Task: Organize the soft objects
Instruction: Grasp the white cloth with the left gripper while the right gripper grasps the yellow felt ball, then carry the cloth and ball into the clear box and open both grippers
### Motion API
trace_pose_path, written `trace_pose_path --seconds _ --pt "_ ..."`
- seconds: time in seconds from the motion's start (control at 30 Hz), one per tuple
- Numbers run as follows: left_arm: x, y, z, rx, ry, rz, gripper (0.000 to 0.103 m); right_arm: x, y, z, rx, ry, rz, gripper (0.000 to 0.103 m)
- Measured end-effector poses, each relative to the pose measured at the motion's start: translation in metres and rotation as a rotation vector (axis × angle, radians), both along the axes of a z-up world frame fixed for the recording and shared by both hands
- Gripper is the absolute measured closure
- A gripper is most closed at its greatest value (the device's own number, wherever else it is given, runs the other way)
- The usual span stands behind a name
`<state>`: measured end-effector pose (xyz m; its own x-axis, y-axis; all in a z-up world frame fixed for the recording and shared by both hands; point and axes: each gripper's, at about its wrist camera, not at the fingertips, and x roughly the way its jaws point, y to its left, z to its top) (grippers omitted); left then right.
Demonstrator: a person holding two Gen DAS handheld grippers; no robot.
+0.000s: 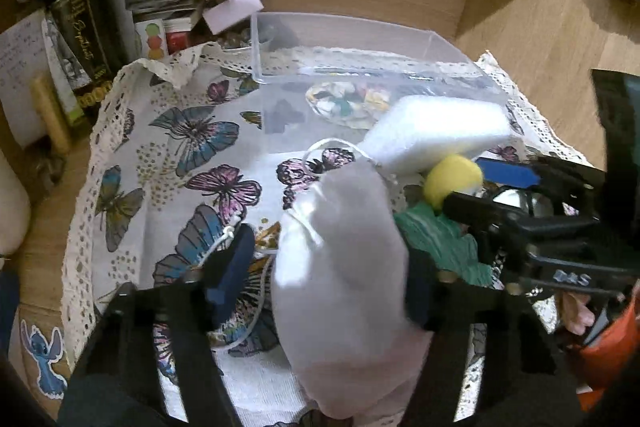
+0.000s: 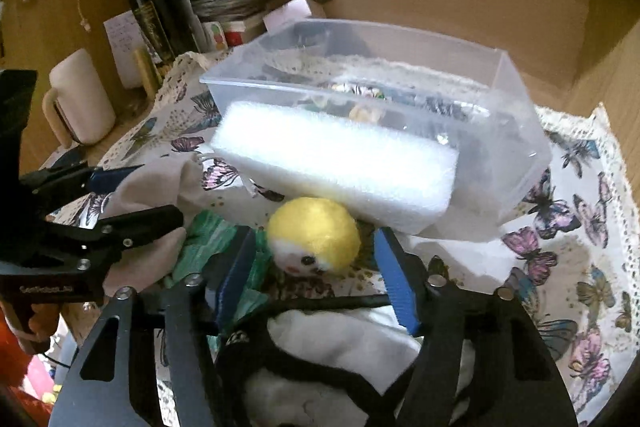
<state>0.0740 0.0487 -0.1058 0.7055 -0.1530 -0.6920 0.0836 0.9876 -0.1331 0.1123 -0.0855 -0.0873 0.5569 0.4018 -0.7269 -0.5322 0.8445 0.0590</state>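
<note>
My left tool (image 1: 320, 267) grips the white pouch (image 1: 344, 267) above the table (image 1: 40, 259); its loose cord could snag. My right tool (image 2: 316, 267) gapes around the yellow-headed doll (image 2: 314, 235) (foam block (image 2: 336, 167) leaning on the clear box (image 2: 520, 155) may tip).

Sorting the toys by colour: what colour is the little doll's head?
Yellow, with a white face; the doll's head shows best in the right wrist view.

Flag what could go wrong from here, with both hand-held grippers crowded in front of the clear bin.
1. The left hand-held gripper holds a white pouch whose drawstring loops loose near its finger; it may snag.
2. The right hand-held gripper straddles the yellow-headed doll beside the left one; they could collide.
3. The foam block leans against the bin; a nudge may shift it.
</note>
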Motion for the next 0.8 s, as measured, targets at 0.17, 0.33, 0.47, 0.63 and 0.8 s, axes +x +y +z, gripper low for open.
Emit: trace_pose_path --seconds 0.17,0.33,0.47,0.63,0.8 --pt "-0.005 -0.001 0.004 0.017 -0.047 0.003 0.077 0.004 -0.003 -0.003 0.023 0.017 0.001 0.062" --pt "-0.01 0.002 0.01 0.011 -0.071 0.007 0.088 -0.006 -0.011 0.004 0.029 -0.021 0.007 0.063" --pt "-0.015 0.005 0.019 0.026 -0.099 0.019 0.089 -0.014 -0.02 0.015 0.04 -0.055 -0.004 0.063" --pt "-0.023 0.008 0.039 0.029 -0.156 0.038 0.089 -0.023 -0.029 0.034 0.047 -0.122 -0.025 0.063" --pt "-0.025 0.006 0.063 0.029 -0.228 0.044 0.089 -0.024 -0.043 0.059 0.075 -0.201 -0.059 0.063"
